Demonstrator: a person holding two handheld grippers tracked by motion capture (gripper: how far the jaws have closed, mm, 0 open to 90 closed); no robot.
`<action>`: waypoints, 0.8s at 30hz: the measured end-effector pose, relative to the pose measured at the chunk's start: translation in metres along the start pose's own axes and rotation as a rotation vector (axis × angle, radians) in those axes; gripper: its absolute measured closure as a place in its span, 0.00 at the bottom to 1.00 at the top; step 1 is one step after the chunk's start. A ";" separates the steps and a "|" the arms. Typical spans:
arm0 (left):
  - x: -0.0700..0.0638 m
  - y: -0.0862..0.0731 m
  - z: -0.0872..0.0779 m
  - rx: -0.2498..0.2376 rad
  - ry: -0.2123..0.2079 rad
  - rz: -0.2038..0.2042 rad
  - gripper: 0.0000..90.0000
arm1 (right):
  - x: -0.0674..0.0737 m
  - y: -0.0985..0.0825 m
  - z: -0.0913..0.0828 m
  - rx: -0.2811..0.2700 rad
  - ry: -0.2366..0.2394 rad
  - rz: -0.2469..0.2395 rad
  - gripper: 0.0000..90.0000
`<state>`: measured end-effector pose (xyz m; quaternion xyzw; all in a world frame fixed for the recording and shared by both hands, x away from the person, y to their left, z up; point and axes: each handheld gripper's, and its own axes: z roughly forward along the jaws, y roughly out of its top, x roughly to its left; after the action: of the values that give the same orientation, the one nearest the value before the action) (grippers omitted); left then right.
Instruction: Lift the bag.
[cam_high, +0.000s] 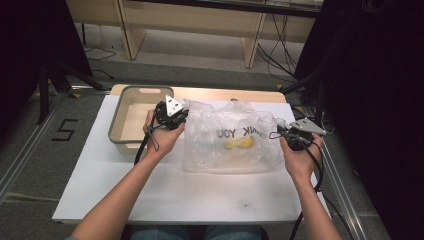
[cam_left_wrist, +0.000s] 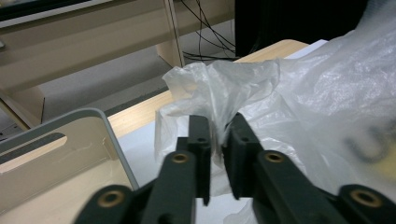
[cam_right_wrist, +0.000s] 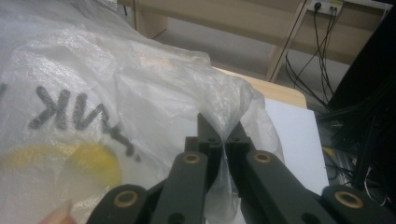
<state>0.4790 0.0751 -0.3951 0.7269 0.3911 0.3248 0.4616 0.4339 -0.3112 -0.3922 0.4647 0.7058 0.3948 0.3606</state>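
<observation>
A clear plastic bag (cam_high: 220, 150) printed with black letters lies on the white table top (cam_high: 175, 195), and something yellow (cam_high: 240, 144) rests inside it. My left gripper (cam_high: 185, 115) is at the bag's left top corner. In the left gripper view its jaws (cam_left_wrist: 217, 128) stand slightly apart, with a bunched tuft of the bag (cam_left_wrist: 224, 88) rising loosely between them. At the bag's right top corner, my right gripper (cam_high: 276, 133) is shut on the film. In the right gripper view that gripper (cam_right_wrist: 223, 133) pinches a fold of the bag (cam_right_wrist: 154, 93) tight, and the yellow thing (cam_right_wrist: 70, 163) is blurred at lower left.
A grey-rimmed beige tray (cam_high: 116, 120) stands just left of my left gripper, and its corner (cam_left_wrist: 109, 128) is close in the left gripper view. Behind the table are wooden furniture legs (cam_high: 131, 35) and floor cables (cam_high: 272, 55). A dark stand (cam_high: 50, 75) is at the left.
</observation>
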 end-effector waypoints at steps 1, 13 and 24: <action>0.000 0.000 0.000 0.003 -0.002 -0.008 0.82 | 0.000 0.000 0.000 -0.002 0.000 0.000 0.98; -0.001 0.003 -0.009 -0.001 0.021 -0.075 0.45 | -0.004 0.001 -0.001 -0.013 -0.019 0.018 0.78; -0.007 0.013 -0.022 -0.042 -0.022 -0.142 0.39 | -0.008 0.004 -0.004 -0.068 -0.047 0.052 0.39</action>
<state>0.4609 0.0746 -0.3760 0.6910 0.4297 0.2912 0.5031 0.4342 -0.3183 -0.3860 0.4792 0.6710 0.4170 0.3824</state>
